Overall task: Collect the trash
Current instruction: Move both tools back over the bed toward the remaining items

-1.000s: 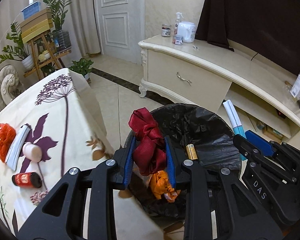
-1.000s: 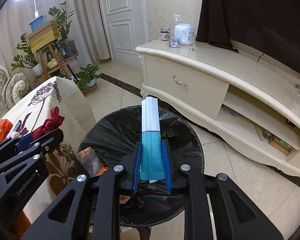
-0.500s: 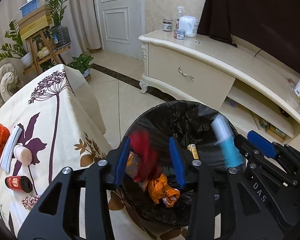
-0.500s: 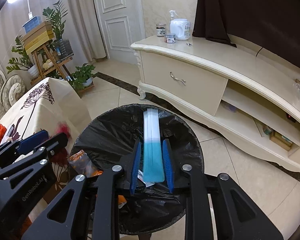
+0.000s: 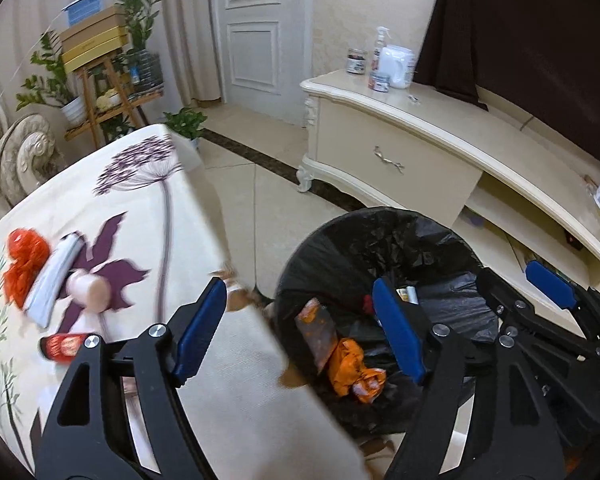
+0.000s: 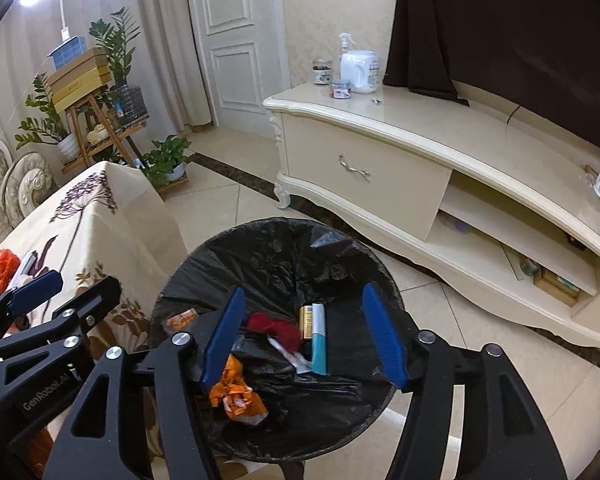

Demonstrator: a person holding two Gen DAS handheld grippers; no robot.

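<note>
Both grippers hang over the trash bin point(image 6: 276, 240) with their blue-padded jaws spread wide and nothing between them. Between and below the fingers of the right gripper point(image 6: 304, 336) lies the black bag lining of the bin, and on its bottom rest the red ribbon point(image 6: 274, 326), crumpled and dark red, and the white and teal box point(image 6: 319, 340), long and flat, lying just beside a small yellow tube point(image 6: 306, 320). An orange wrapper point(image 6: 236, 392) sits nearer, just under that gripper's left finger. The left gripper point(image 5: 300, 332) straddles the edge where the table point(image 5: 236, 380) meets the bin: its right finger is over the bag, its left finger over the flowered cloth. Ahead and to the left of it on the cloth lie an orange net point(image 5: 24, 260), a pale bottle point(image 5: 86, 292) and a small red can point(image 5: 62, 346), all blurred.

One second ago the left gripper was clamped on the ribbon and the right one on the box, both held above the bin. Half a second ago both pieces were dropping, blurred. Now both lie inside and the jaws stand far wider apart.
</note>
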